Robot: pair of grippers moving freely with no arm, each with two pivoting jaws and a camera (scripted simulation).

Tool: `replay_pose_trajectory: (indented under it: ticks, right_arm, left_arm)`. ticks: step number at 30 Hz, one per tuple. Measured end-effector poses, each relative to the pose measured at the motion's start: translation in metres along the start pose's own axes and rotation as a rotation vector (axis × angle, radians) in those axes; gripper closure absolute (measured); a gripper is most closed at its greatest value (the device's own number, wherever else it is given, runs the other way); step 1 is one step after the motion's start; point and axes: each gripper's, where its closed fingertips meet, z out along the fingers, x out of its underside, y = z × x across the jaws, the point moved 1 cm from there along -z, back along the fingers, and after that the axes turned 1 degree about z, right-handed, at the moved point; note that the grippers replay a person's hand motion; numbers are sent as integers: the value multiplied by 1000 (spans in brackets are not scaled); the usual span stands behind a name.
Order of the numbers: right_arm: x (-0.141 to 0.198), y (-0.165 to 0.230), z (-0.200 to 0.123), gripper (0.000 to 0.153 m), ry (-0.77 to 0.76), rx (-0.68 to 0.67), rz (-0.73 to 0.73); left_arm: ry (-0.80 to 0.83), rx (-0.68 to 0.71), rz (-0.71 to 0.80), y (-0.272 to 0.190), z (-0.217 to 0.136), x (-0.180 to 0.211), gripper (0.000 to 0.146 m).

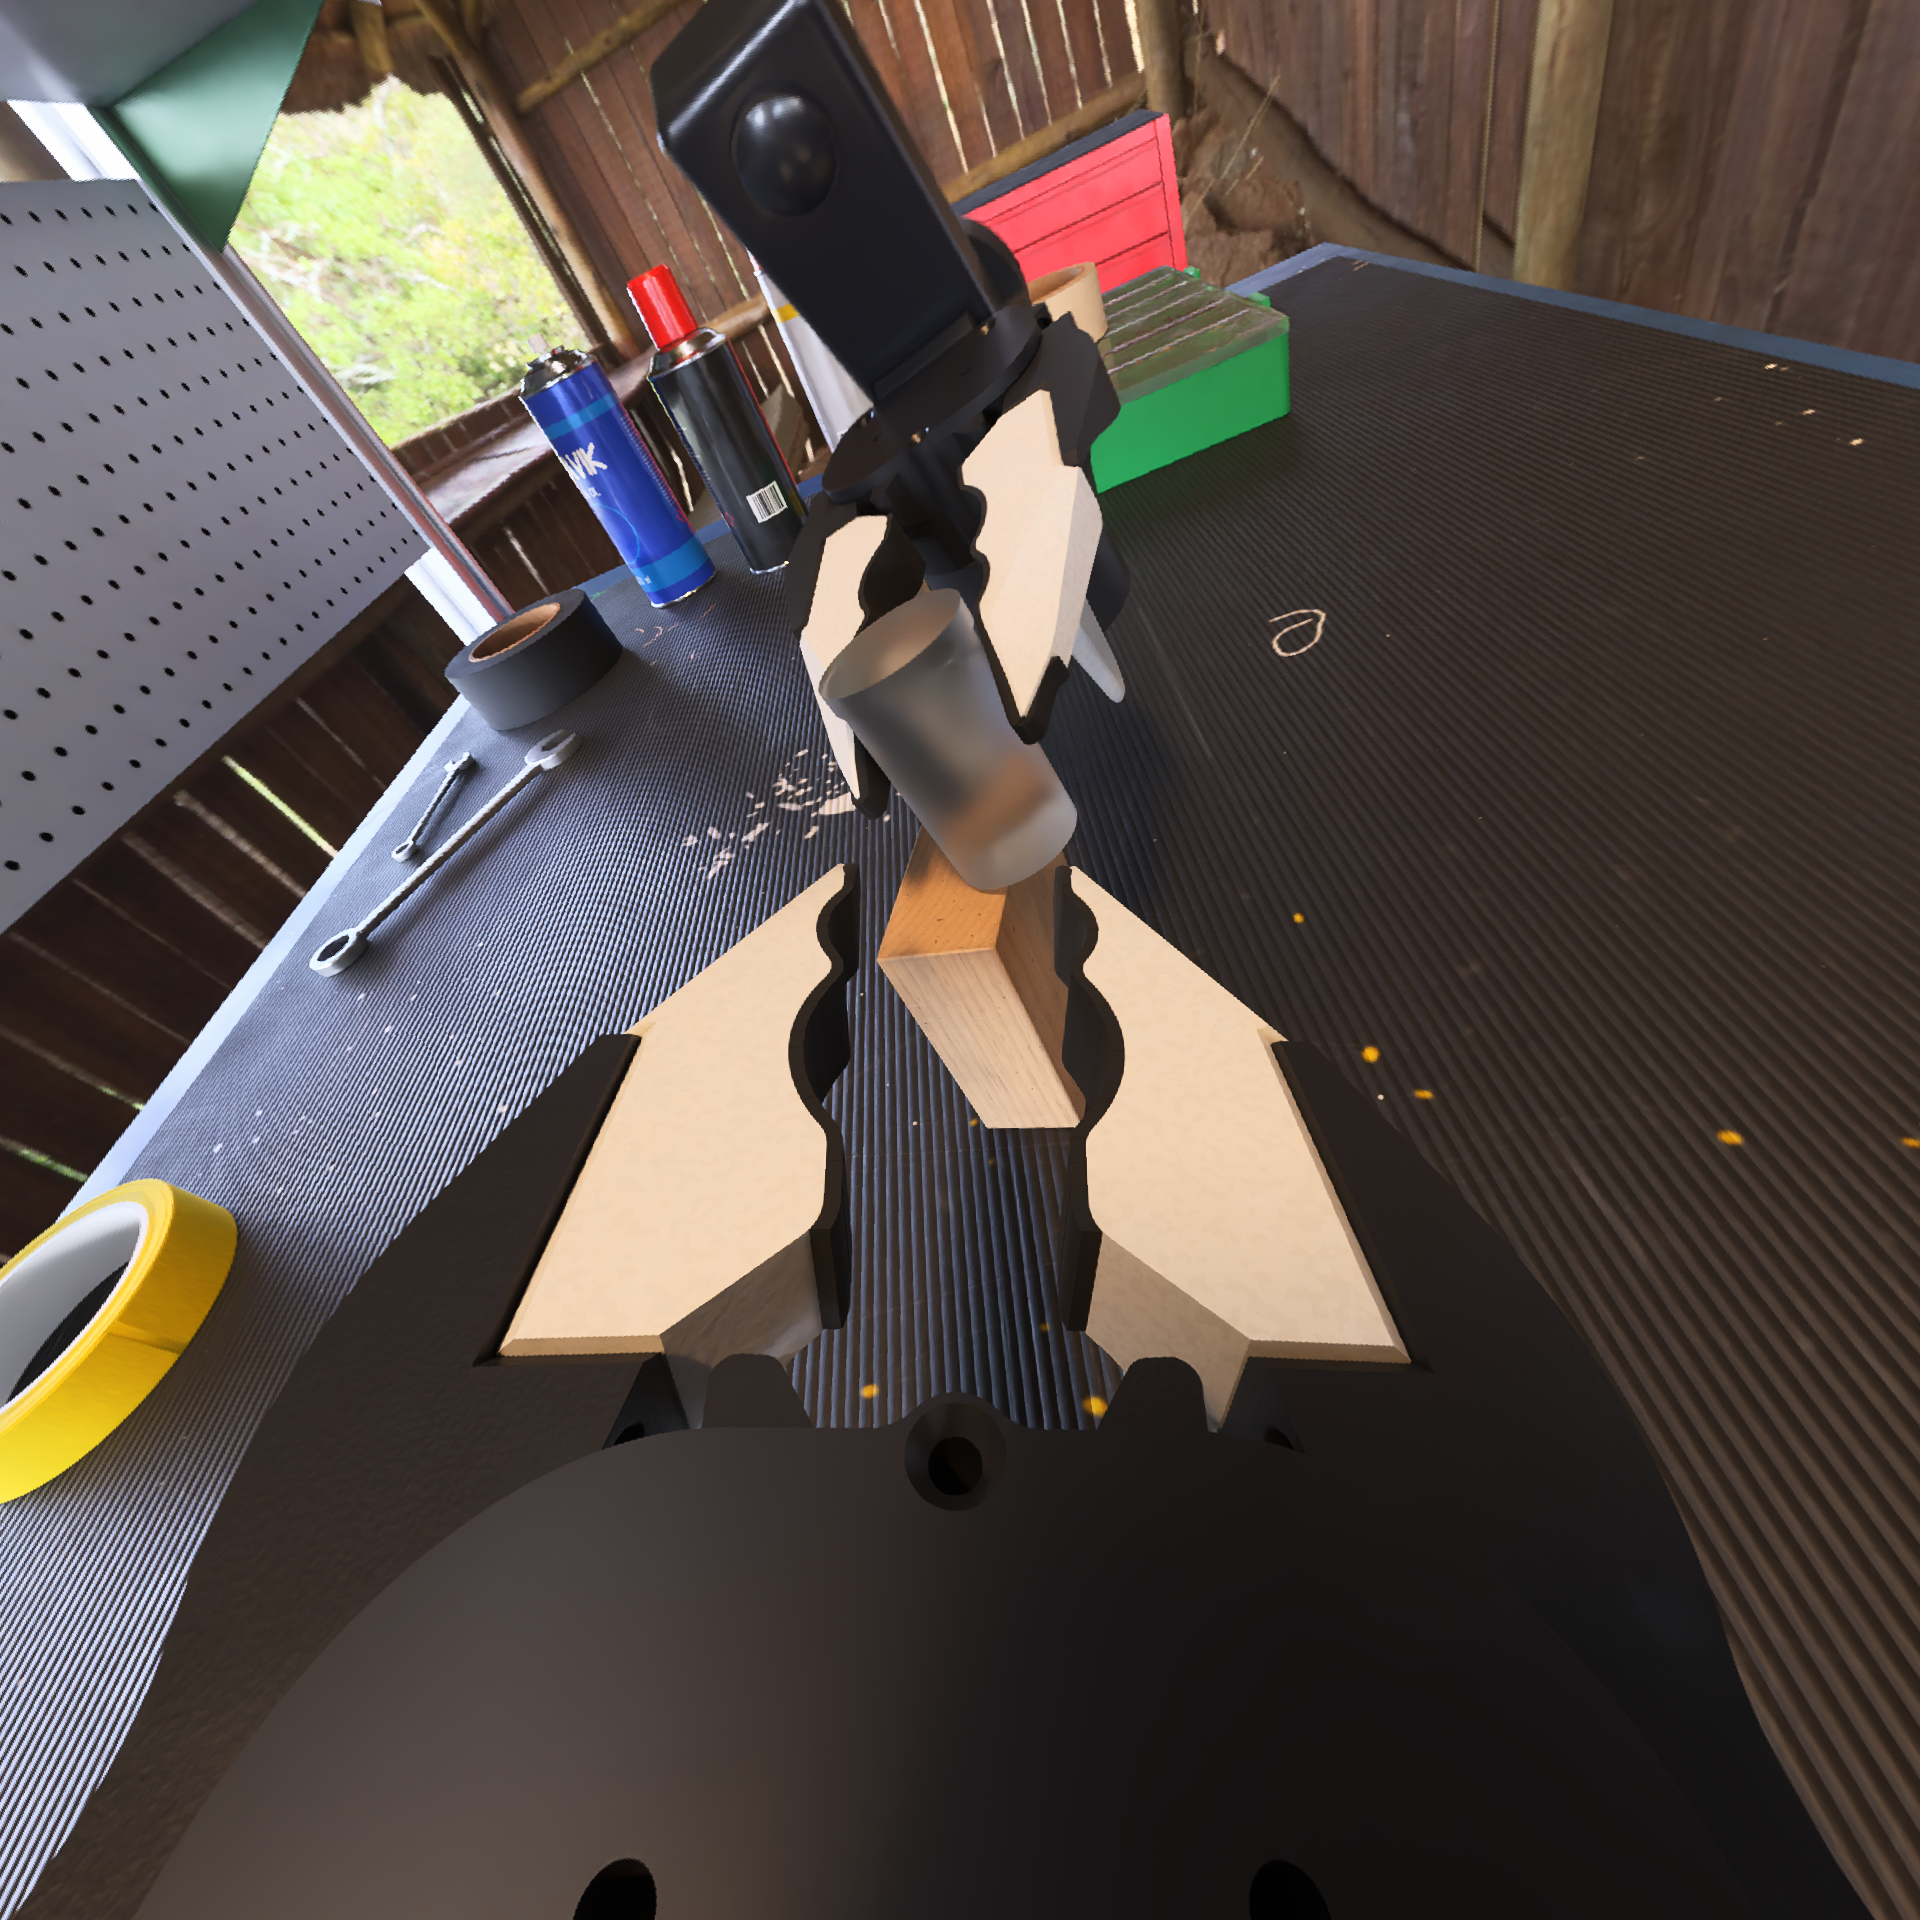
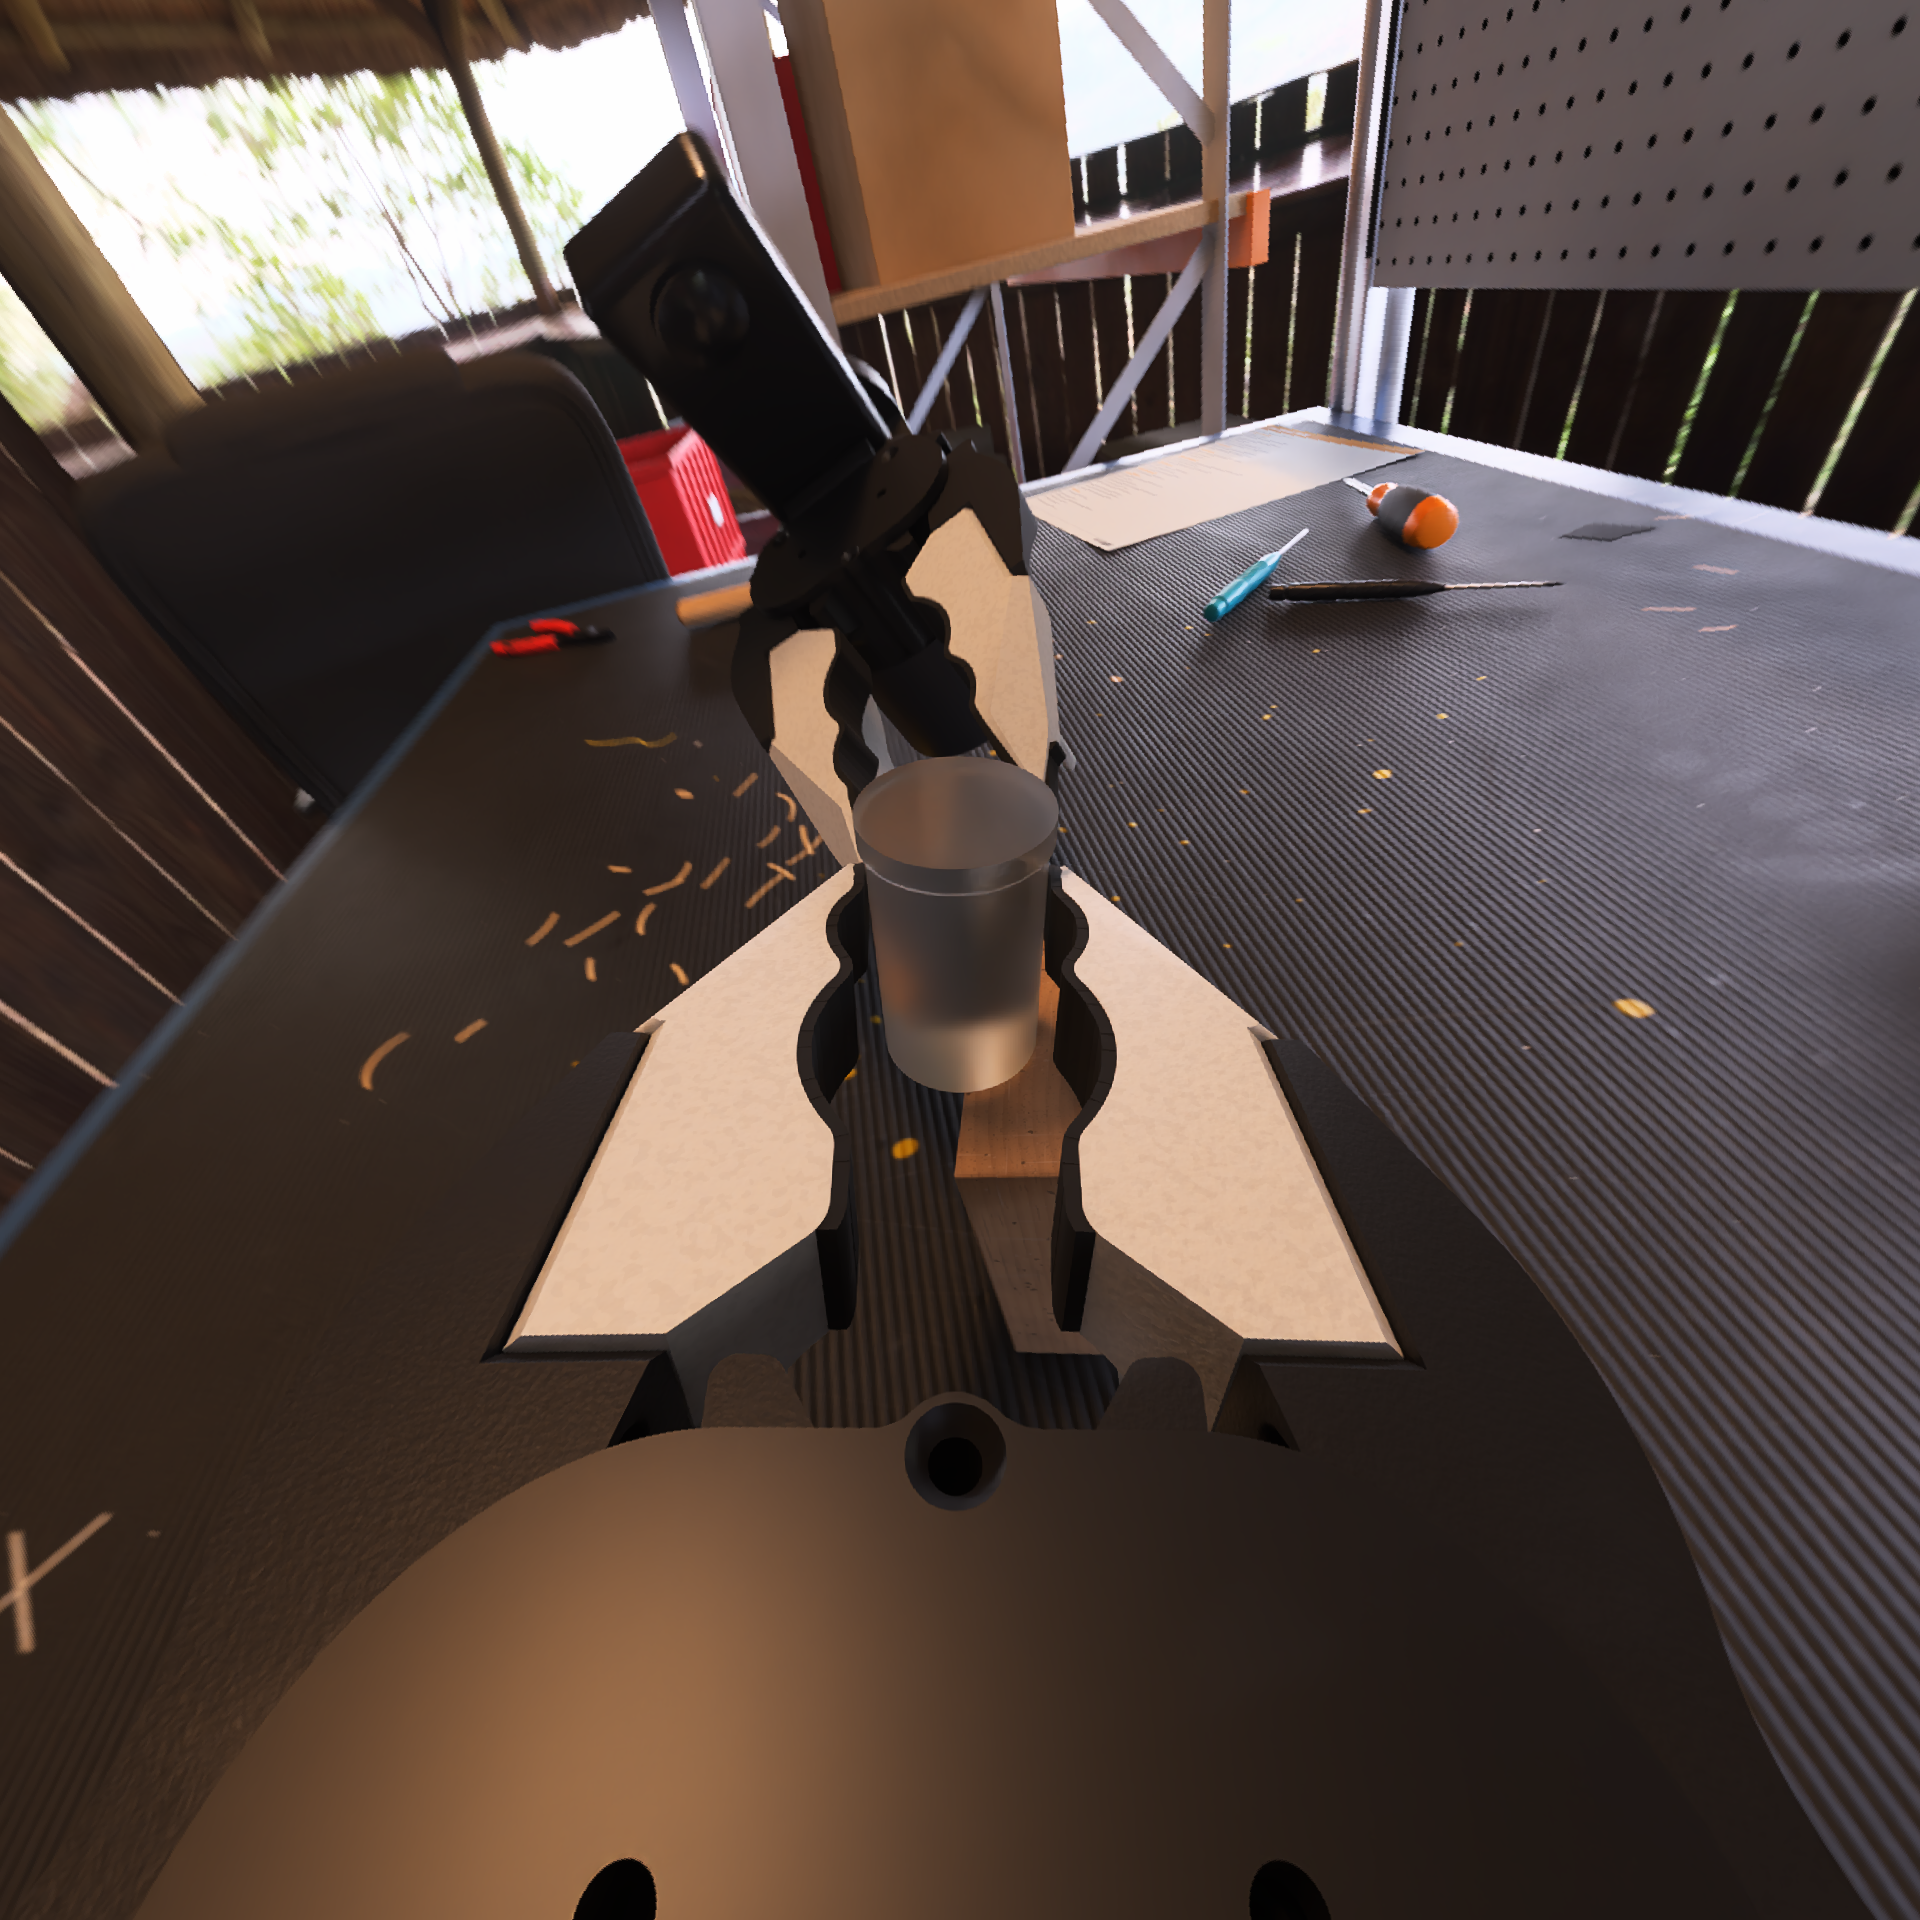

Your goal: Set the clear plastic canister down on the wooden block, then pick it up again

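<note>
The right tongs [image 2: 956,883] squeeze the clear plastic canister [image 2: 954,925], just above the wooden block [image 1: 982,997]. The left tongs [image 1: 956,883] are partly open, holding nothing, facing the block.

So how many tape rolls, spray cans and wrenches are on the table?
Tape rolls: 3 (black tape roll, yellow tape roll, tan tape roll, half hidden behind the far claw)
Spray cans: 2 (blue spray can, black spray can with a red cap)
Wrenches: 2 (short wrench, long wrench)
Total: 7
</note>
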Motion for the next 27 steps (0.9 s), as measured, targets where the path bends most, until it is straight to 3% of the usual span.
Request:
replay_pose_trajectory:
  ticks: [3, 11, 27]
  right_arm:
    - [0, -1, -1, 119, -20, -16, 33]
    - [0, -10, -1, 119, -10, 128, -157]
    - [4, -10, -1, 108, 90, 222, -349]
  left_arm:
    - [4, 5, -21, 0, 1, 2, 110]
    - [-13, 31, -187, 4, 4, 7, 111]
    - [-96, 33, -323, 12, 0, 1, 111]
